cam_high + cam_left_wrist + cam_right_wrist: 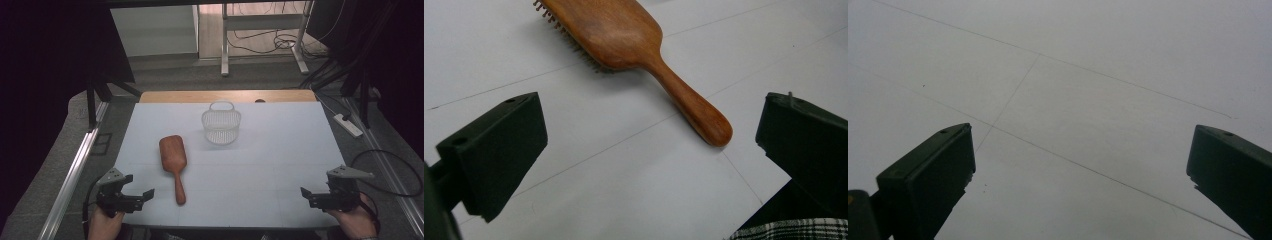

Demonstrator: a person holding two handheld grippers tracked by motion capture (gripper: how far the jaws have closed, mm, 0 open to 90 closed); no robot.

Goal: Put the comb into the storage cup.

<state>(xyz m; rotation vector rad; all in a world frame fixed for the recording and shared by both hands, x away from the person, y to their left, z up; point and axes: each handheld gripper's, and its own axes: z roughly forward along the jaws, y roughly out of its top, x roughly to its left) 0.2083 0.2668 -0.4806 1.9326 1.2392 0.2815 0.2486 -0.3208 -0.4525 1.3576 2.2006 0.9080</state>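
Both grippers sit at the near edge of the white table [280,150], the left gripper [145,194] and the right gripper [306,194] each with jaws spread wide and nothing between them. Just beside the left one lies a wooden hairbrush [174,160], bristles down, handle end toward the person. Farther back, well apart from both, stands a small white wire basket [221,125].
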